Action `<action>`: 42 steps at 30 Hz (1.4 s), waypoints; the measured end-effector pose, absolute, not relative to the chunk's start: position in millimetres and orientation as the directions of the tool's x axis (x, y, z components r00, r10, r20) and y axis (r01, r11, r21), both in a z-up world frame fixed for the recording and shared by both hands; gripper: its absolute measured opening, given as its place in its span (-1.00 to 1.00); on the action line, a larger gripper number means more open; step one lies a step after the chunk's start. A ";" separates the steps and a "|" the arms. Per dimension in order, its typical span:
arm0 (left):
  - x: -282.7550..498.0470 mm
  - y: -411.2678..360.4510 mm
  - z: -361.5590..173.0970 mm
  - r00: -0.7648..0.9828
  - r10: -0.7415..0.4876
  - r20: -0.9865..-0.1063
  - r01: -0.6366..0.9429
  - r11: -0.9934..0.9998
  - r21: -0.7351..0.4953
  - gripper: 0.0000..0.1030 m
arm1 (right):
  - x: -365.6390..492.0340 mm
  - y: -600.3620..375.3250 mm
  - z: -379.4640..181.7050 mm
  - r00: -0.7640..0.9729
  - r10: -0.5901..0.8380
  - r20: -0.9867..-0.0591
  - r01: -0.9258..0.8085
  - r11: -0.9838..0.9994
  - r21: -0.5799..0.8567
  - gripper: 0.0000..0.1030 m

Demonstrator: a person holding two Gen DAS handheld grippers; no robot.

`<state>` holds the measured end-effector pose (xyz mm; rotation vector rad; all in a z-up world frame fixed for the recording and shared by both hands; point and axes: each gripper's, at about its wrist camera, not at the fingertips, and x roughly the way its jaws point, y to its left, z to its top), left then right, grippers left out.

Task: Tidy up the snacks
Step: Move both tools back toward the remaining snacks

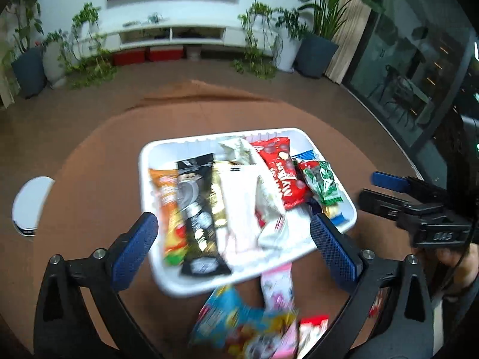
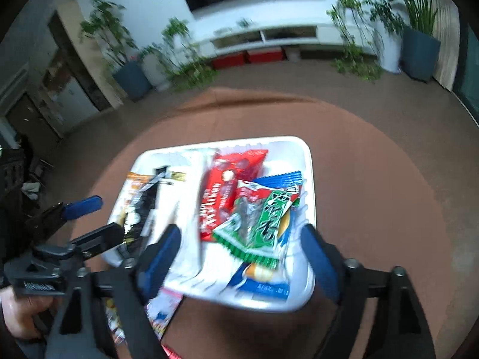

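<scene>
A white tray [image 1: 149, 155] on a brown round table holds several snack packs: an orange one [image 1: 169, 209], a black one [image 1: 194, 209], a white one [image 1: 242, 209], a red one [image 1: 283, 170] and a green one [image 1: 321, 182]. My left gripper [image 1: 233, 239] is open and empty above the tray's near edge. Loose packs, one blue [image 1: 227, 320] and one pink [image 1: 277, 284], lie on the table in front of the tray. My right gripper [image 2: 242, 254] is open and empty over the tray's [image 2: 308, 155] near right part, above the green pack [image 2: 266, 224] and red pack [image 2: 224, 191].
A white round lid-like object [image 1: 30, 203] lies at the table's left edge. The right gripper shows at the right of the left wrist view [image 1: 419, 203]. The left gripper shows at the left of the right wrist view [image 2: 74, 224]. Potted plants and a white shelf stand beyond.
</scene>
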<state>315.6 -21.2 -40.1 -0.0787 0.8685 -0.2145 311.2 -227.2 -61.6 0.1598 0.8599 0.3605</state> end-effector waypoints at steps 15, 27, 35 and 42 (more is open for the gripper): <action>168.2 9.0 -125.5 0.520 -0.228 -0.823 -0.033 0.958 -0.286 0.99 | 133.5 -236.1 -80.0 0.598 0.378 -0.707 -0.385 0.909 0.160 0.93; 189.2 -6.1 -103.4 0.483 -0.198 -0.853 -0.034 0.969 -0.244 0.99 | 151.0 -231.6 -112.9 0.429 0.306 -0.850 -0.709 0.698 -0.106 0.81; 227.3 -15.3 -109.7 0.412 -0.140 -0.901 -0.084 0.978 -0.190 0.99 | 176.3 -235.6 -140.3 0.324 0.272 -0.906 -0.786 0.610 -0.098 0.69; 256.6 -18.3 -118.7 0.378 -0.134 -0.916 -0.079 0.981 -0.176 0.89 | 180.4 -225.0 -144.7 0.288 0.272 -0.918 -0.841 0.530 -0.107 0.64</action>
